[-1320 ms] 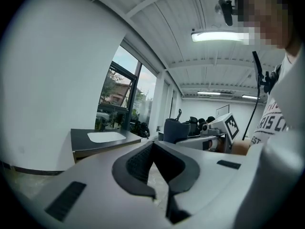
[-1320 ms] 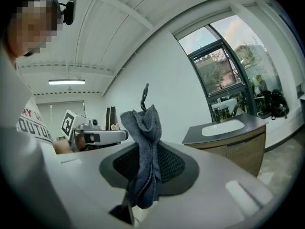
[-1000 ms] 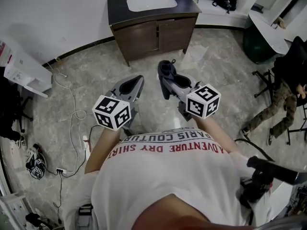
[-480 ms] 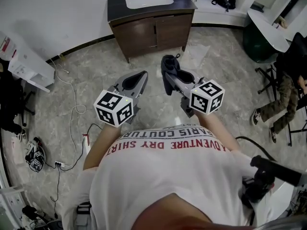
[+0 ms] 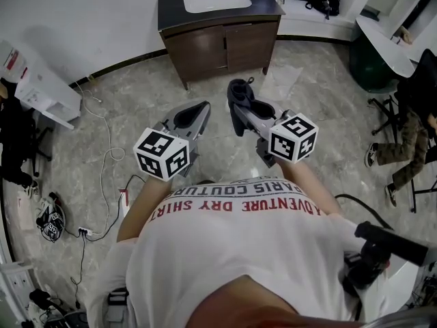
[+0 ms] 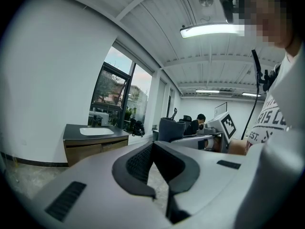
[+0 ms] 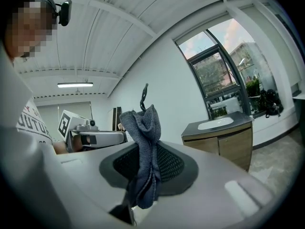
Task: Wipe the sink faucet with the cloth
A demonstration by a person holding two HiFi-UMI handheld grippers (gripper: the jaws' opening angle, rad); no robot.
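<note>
Short of sink cabinet (image 5: 222, 36): right gripper (image 5: 237, 115) fingers (image 7: 174, 163) clamped on cloth (image 7: 143, 128), bunched lengthwise along them; left gripper (image 5: 196, 113) fingers (image 6: 136, 162) together.

Open floor (image 5: 136, 91) (cables (image 5: 102, 152) leftward) reaches the sink cabinet (image 5: 222, 43).

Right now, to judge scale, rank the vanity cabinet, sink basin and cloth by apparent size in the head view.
1. vanity cabinet.
2. sink basin and cloth: roughly alike; the cloth sits nearer the camera.
</note>
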